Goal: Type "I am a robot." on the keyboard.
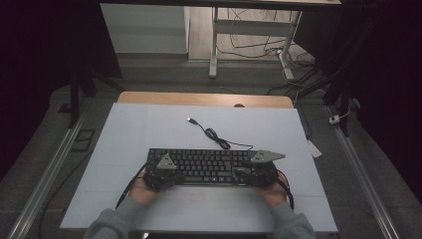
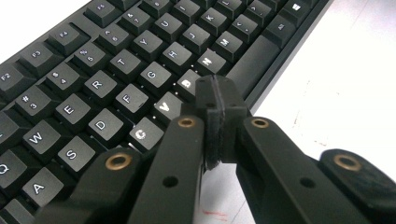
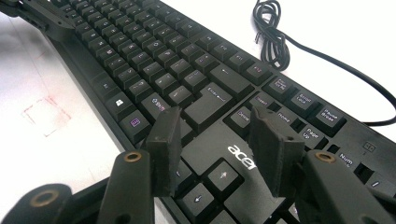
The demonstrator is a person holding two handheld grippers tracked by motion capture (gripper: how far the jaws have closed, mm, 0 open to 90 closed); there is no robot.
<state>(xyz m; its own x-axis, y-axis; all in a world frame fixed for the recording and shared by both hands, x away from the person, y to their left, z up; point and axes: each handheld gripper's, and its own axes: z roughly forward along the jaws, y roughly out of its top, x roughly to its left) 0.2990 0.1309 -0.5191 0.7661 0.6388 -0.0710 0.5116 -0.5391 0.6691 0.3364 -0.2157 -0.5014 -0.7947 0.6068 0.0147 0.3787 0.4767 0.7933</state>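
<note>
One black Acer keyboard (image 1: 199,166) lies flat on the white table top (image 1: 149,124), directly ahead of both claws and lengthwise across the person's near side. One cable (image 1: 219,139) leaves its far edge, bunched in a loose coil beyond the right claw and ending in a single USB plug (image 1: 191,120) farther out.

Left gripper (image 2: 216,100) — jaws pressed together, pads meeting, nothing between them. The closed tip hovers over or rests at the near edge of the keyboard, by the B and N keys and the left end of the space bar; whether it touches cannot be told.

Right gripper (image 3: 217,140) — jaws spread wide, empty. It sits over the arrow-key block (image 3: 205,186), the Acer logo between the two pads, Enter and Shift just beyond the left pad.

Handling, as judged: the keyboard is a rigid plastic slab, light to moderate in weight, smooth on the case and likely to slide on the table top. Keycaps are the weak point and give under pressure, so a grip there is unsound. The sound hold is the solid case at each short end, one claw per end, lifted level. The trailing cable will drag and could snag.

Count: one keyboard, one cable, two grippers, two hands.
</note>
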